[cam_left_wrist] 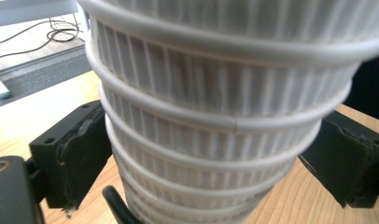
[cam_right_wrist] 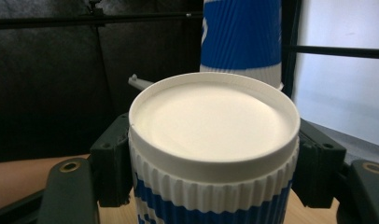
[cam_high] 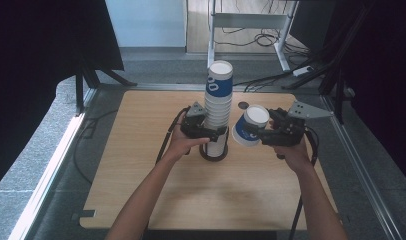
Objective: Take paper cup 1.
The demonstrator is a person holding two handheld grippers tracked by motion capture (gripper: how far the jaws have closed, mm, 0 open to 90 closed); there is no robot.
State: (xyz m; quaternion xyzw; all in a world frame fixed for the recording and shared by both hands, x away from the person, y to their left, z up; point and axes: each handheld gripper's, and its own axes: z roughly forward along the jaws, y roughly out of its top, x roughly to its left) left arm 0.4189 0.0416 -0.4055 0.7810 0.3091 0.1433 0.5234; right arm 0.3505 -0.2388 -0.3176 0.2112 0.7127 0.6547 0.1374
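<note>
The stack (cam_high: 218,107) of upturned ribbed cups is standing near the middle of the table (cam_high: 141,165), its foot ringed by a dark base (cam_high: 213,154). The left gripper (cam_high: 207,131) is being held low against the stack; in the left gripper view its jaws are seen flanking the white ribs (cam_left_wrist: 215,140), and a slight gap is showing at each side, so the stack is not being pressed. To the right, a single blue-and-white cup (cam_high: 250,126) is being clamped by the right gripper (cam_high: 263,134), tilted, just beside the stack and above the tabletop. In the right gripper view the cup's white bottom (cam_right_wrist: 213,121) is seen squeezed between both jaws.
</note>
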